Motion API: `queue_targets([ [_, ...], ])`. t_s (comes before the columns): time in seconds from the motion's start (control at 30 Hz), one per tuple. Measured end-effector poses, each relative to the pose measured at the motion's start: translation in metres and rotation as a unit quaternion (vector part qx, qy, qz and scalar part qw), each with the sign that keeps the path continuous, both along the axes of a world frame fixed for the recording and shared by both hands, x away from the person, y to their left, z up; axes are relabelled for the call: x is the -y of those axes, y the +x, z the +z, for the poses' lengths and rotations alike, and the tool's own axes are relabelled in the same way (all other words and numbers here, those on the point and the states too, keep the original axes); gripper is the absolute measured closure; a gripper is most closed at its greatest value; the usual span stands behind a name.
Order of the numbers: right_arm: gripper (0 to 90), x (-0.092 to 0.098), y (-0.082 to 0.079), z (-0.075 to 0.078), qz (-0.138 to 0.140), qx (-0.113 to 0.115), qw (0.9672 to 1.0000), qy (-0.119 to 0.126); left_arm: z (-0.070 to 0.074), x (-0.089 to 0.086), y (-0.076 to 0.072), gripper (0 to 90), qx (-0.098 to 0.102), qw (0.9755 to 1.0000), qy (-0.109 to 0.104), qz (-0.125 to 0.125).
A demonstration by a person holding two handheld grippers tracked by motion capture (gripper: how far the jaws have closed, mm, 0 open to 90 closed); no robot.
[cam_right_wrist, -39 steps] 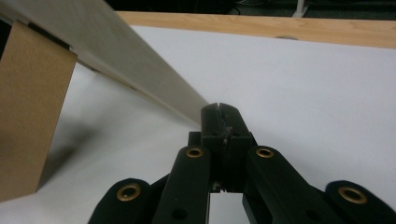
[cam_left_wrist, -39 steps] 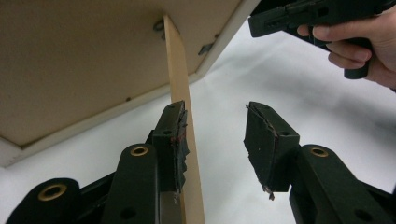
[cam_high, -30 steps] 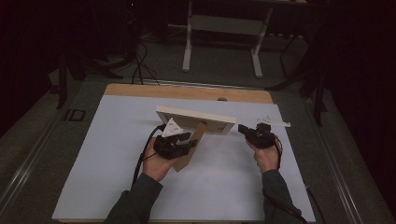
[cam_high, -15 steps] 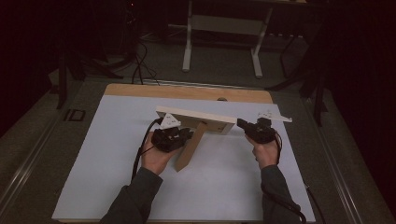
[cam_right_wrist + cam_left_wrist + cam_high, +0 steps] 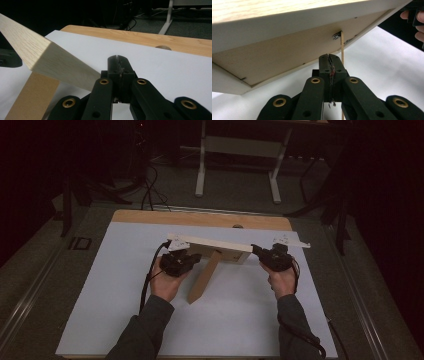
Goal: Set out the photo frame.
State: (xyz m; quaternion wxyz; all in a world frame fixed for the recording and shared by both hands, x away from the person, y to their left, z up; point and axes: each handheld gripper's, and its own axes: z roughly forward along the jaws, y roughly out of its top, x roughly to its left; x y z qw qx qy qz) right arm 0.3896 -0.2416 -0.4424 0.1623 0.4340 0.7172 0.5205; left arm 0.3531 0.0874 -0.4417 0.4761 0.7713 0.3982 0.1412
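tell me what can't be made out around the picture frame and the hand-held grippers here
- Frame's front: turned away in the high view.
- Stand, left gripper view: only a thin edge shows.
- Right hand-held gripper: jaws shut; whether they touch the frame is hidden by the frame's end.

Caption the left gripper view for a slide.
Left gripper, jaws shut with nothing between them, under the back of a wooden picture frame, beside its thin stand.

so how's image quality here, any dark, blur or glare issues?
High view: dim and vignetted, floor nearly black, white table sheet readable. Left gripper view: bright, picture frame back sharp, its near corner soft. Right gripper view: background dark, frame edge lit and sharp, the right gripper shaded.
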Motion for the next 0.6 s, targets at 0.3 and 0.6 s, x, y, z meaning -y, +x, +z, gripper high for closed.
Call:
queue_targets([
  [0.3, 89.8, -0.004, 0.001, 0.004, 0.005, 0.002, 1.0000, 0.000, 0.000, -0.002, 0.006, 90.0, 0.007, 0.9998, -0.001, 0.019],
  [0.6, 89.8, -0.005, 0.001, 0.008, 0.007, 0.003, 1.0000, 0.000, 0.000, -0.007, 0.012, 90.0, 0.008, 0.9993, -0.009, 0.035],
])
